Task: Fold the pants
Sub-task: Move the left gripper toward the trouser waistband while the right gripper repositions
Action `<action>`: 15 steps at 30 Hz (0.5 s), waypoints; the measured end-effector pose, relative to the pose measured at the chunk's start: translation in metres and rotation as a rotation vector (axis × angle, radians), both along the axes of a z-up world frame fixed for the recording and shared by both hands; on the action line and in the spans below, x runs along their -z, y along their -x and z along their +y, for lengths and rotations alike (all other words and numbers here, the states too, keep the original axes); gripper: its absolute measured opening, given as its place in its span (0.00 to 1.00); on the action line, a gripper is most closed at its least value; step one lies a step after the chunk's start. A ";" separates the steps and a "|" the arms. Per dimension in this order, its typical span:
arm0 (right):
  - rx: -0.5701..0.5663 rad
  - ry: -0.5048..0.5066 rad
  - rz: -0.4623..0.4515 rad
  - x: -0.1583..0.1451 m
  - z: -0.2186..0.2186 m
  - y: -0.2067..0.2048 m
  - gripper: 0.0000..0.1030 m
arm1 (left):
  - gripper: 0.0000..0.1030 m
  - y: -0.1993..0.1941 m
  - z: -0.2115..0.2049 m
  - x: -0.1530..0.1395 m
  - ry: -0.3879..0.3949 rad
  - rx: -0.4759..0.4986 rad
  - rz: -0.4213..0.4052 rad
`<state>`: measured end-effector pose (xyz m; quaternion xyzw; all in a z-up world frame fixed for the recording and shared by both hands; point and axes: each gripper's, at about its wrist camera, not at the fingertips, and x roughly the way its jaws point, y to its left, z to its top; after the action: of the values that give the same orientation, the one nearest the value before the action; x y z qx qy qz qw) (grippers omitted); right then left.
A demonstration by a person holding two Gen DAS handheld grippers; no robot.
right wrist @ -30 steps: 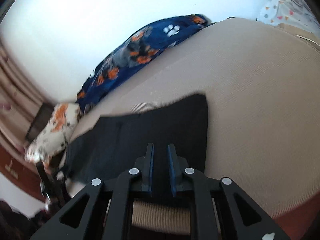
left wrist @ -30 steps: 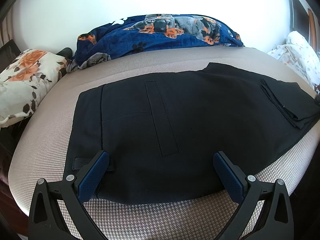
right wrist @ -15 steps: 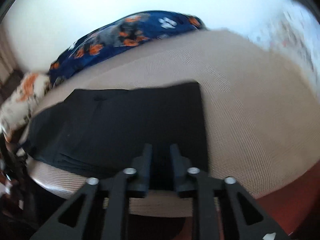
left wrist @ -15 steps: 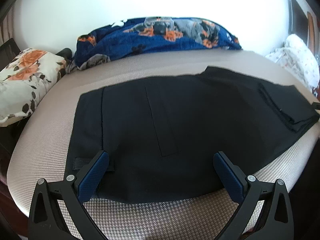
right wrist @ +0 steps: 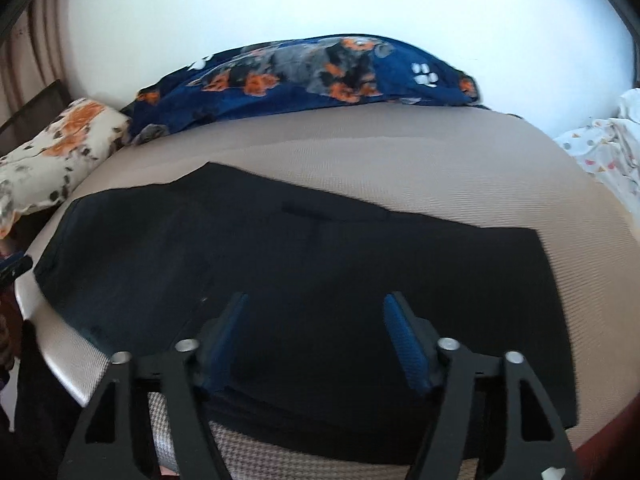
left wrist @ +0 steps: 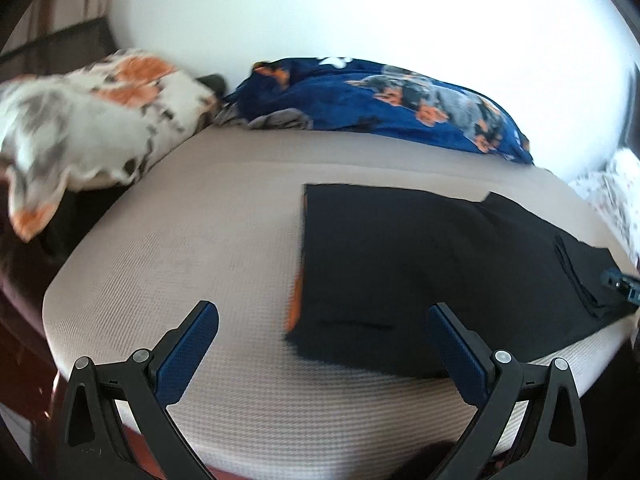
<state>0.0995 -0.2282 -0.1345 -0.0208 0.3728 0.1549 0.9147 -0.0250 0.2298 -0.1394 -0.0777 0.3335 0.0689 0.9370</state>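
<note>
1. One pair of black pants [right wrist: 304, 280] lies flat on the beige mattress [left wrist: 192, 240], folded into a broad slab, near the front edge of the bed.
2. Two grippers are in view. The left gripper [left wrist: 322, 344] hangs over the mattress with its jaws spread wide; nothing is between the blue pads [left wrist: 188, 352], and the left edge of the pants lies between the two fingers in the picture.
3. The right gripper [right wrist: 316, 340] is above the pants. Its jaws have just been opening and stand apart; the cloth lies beneath them and the pads do not press on it.
4. In the left wrist view, the tip of the right gripper shows at the far right edge of the pants.
5. One blue dog-print blanket [right wrist: 320, 76] lies bunched along the white wall [right wrist: 320, 8].
6. One floral pillow [right wrist: 52, 152] sits at the left end of the bed.
7. One white spotted cloth [right wrist: 608, 148] lies at the right end.
</note>
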 end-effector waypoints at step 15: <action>-0.311 0.120 -0.022 -0.002 0.053 0.050 0.18 | 0.99 0.002 0.013 0.014 0.128 0.041 0.025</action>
<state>0.0498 -0.1751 -0.1329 -0.1344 0.3636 0.2721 0.8807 -0.0271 0.2429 -0.1537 -0.1299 0.3503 0.0293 0.9271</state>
